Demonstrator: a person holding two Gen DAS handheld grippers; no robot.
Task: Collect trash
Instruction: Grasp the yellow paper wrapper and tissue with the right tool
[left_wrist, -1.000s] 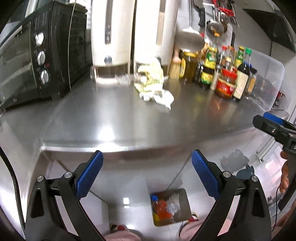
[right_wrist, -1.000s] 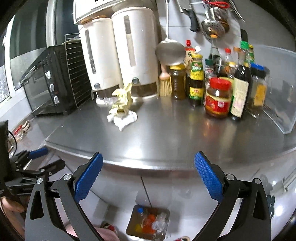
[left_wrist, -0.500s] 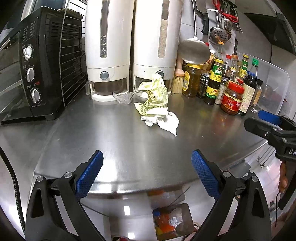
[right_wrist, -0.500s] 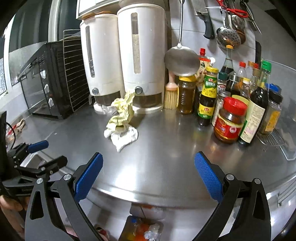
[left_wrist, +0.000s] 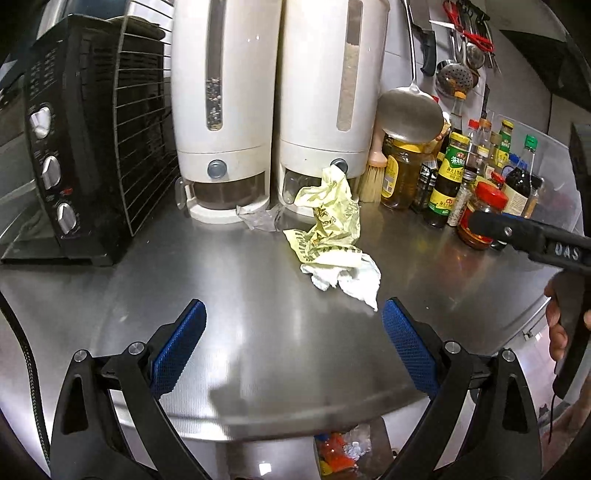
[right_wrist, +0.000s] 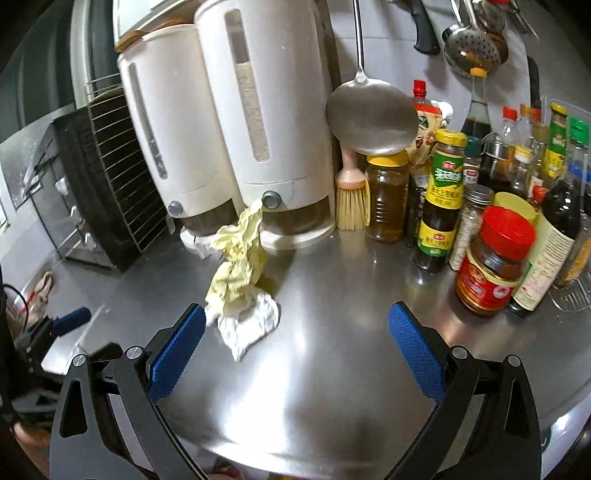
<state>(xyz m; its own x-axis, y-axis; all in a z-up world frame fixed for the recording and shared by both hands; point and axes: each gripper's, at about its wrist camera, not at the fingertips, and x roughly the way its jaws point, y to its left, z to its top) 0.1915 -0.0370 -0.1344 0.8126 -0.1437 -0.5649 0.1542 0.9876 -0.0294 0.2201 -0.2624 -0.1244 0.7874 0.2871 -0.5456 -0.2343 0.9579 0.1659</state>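
My left gripper (left_wrist: 291, 347) hangs wide open and empty over the front of the steel counter (left_wrist: 221, 295), with the crumpled yellow wrapper and white tissue (left_wrist: 334, 243) lying ahead and slightly right of it, running back toward the white dispensers (left_wrist: 280, 103). My right gripper (right_wrist: 295, 350), equally spread and empty, has the pile ahead-left, just beyond its left finger (right_wrist: 177, 347), so I judge the right marginally nearer.

Both grippers (left_wrist: 293, 343) (right_wrist: 295, 347) higher, nearer the crumpled wrapper (left_wrist: 328, 229).

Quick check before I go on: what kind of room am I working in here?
Most likely a home kitchen: a steel countertop with a toaster oven, two white grain dispensers, sauce bottles and hanging ladles.
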